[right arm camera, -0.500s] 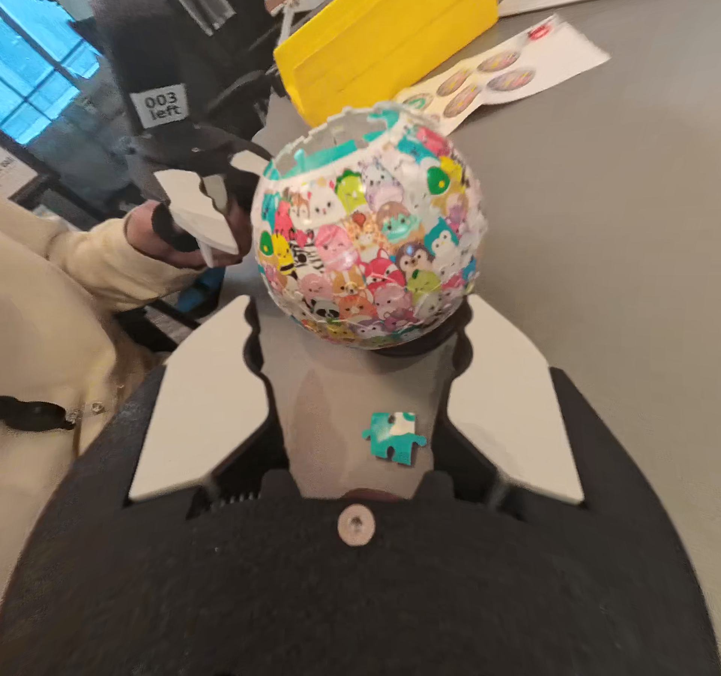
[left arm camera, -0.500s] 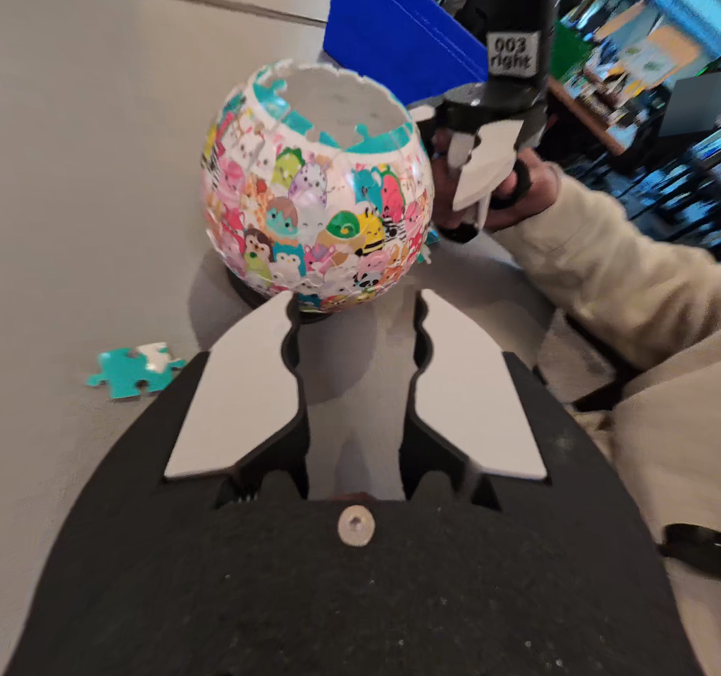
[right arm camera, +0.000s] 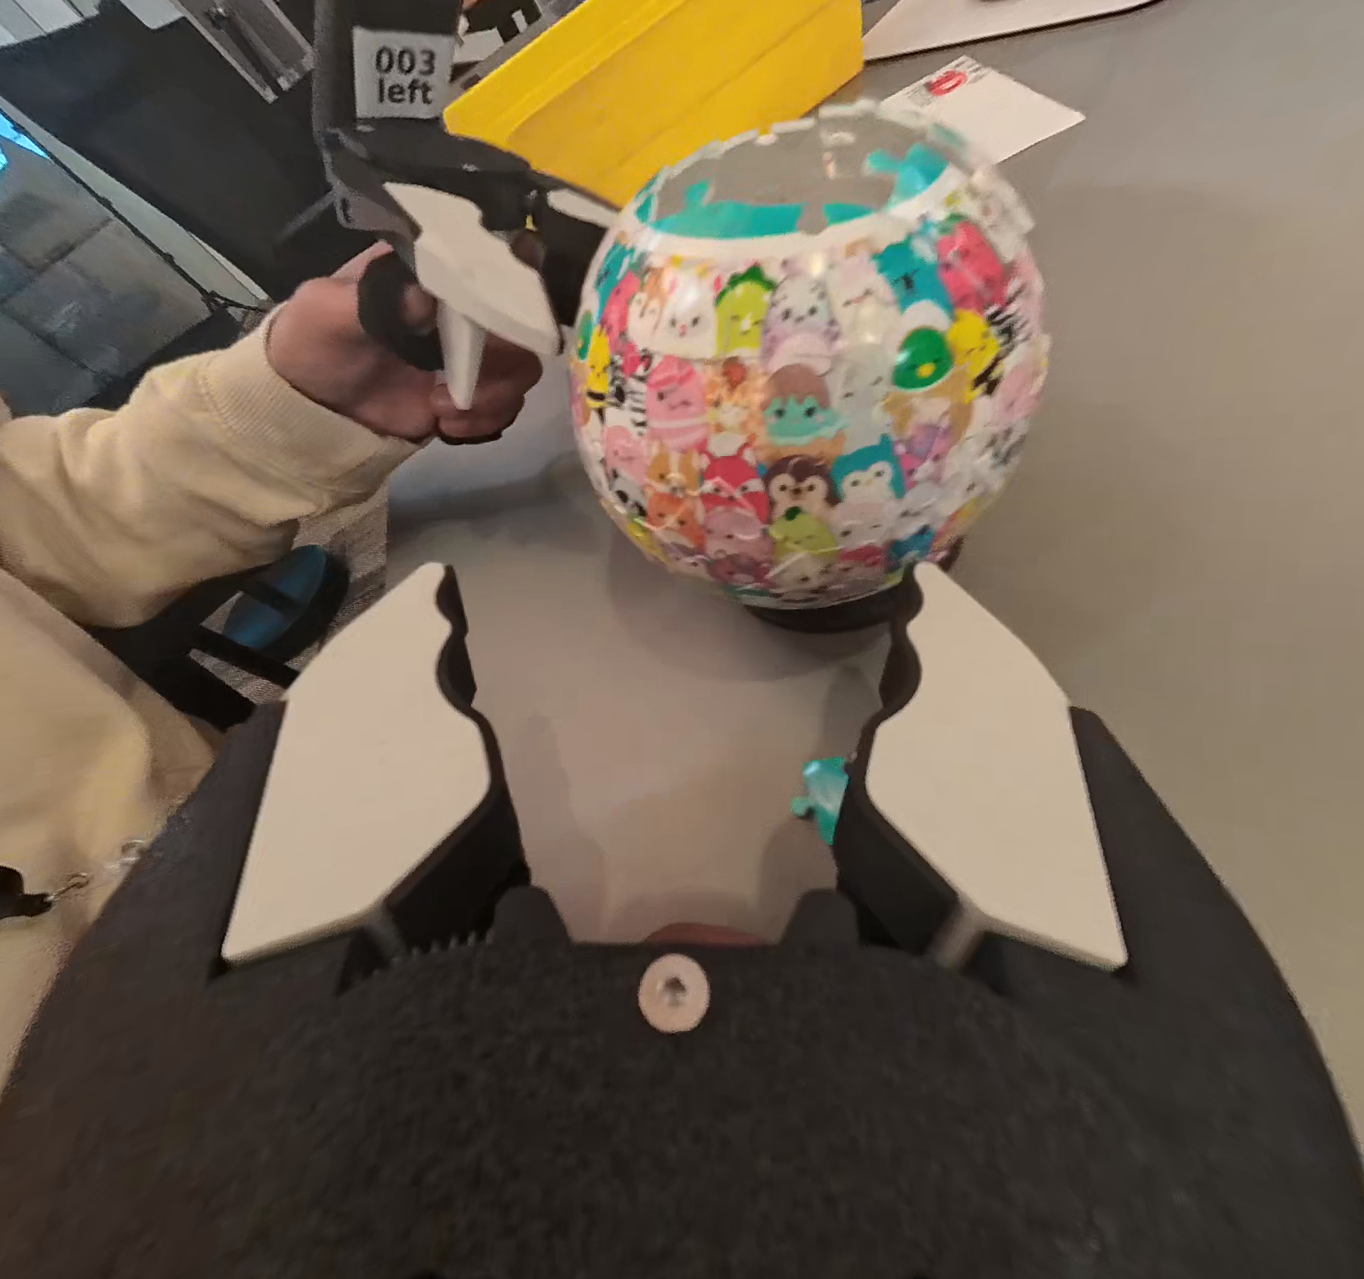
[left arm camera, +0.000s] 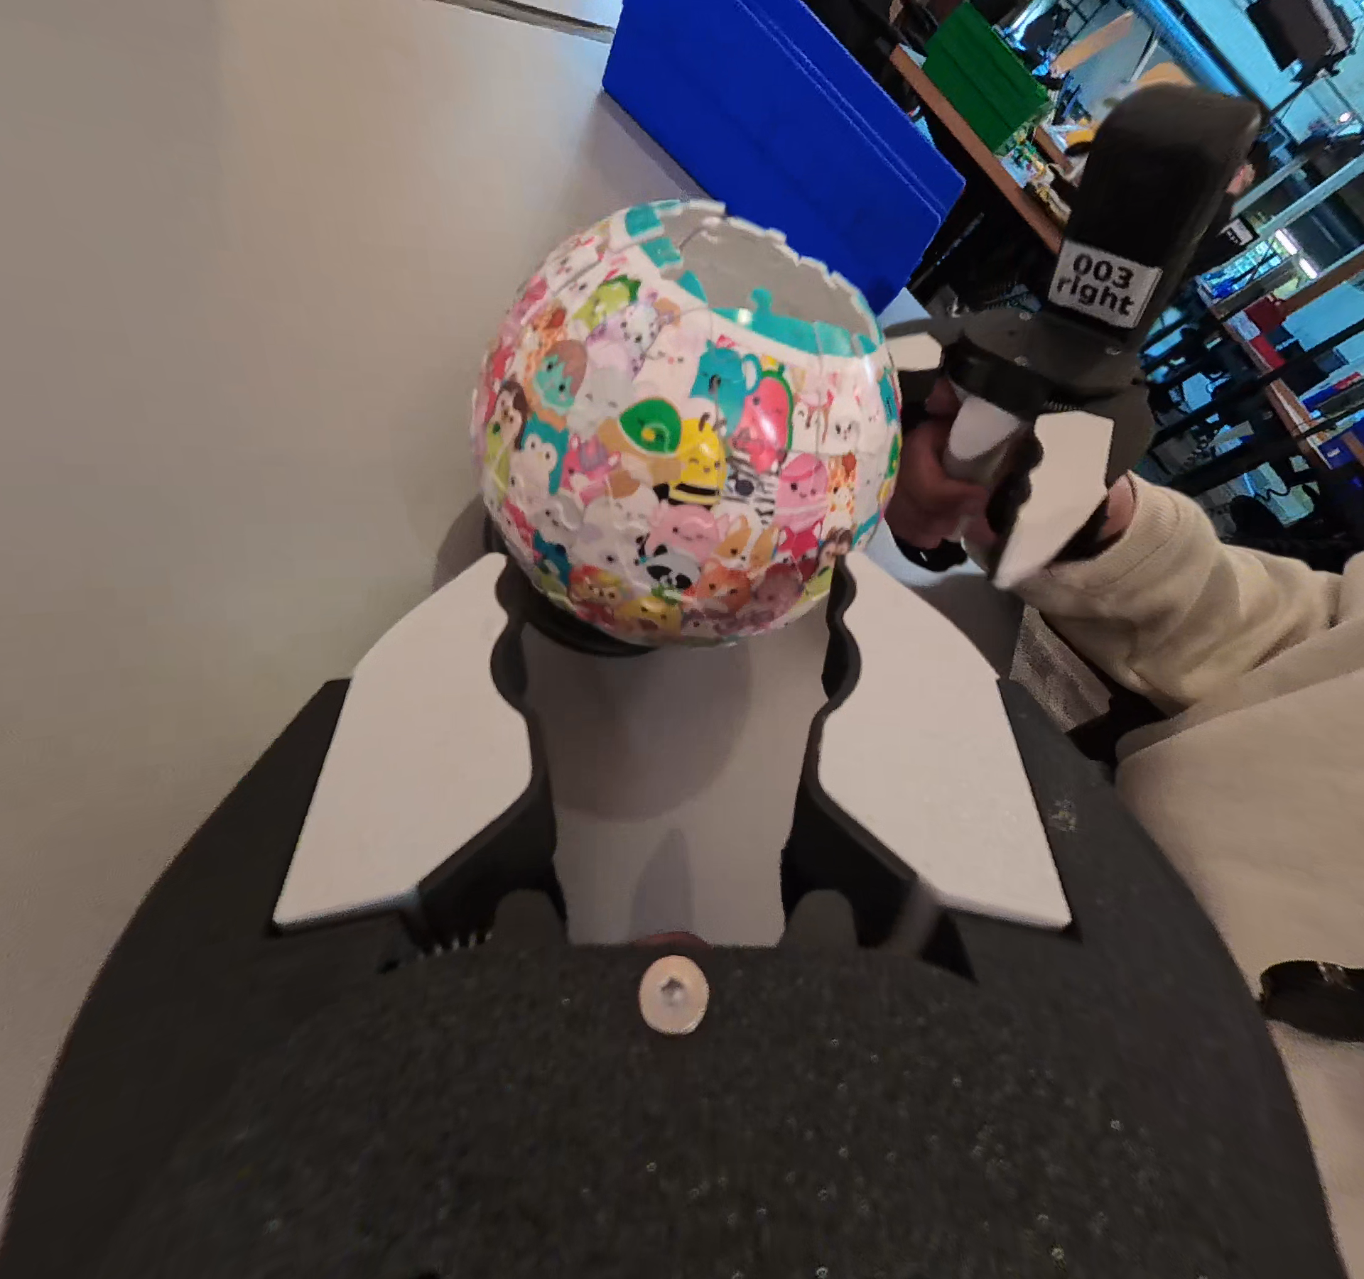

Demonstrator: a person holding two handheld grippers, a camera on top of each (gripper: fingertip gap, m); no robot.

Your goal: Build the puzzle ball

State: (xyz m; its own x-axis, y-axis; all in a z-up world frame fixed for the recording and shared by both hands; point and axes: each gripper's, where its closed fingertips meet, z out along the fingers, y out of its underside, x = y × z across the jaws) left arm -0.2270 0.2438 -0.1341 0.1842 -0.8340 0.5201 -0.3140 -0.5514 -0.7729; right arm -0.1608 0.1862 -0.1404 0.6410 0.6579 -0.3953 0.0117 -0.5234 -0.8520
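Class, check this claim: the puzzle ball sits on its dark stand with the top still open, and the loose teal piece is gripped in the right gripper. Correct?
Not quite. The right wrist view shows the loose teal piece lying on the table beside the open right gripper, not gripped. The puzzle ball does sit on its dark stand, top open.

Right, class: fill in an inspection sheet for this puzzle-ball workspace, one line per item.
Surface: grey table, bare around the ball.
Job's things: puzzle ball on a dark stand, top open; loose teal puzzle piece on the table.
Clutter: yellow bin, blue bin, printed sheet.
Grippers: left hand-held gripper open, empty; right hand-held gripper open, empty.
Cables: nothing seen.
Surroundings: shelves, workbenches.
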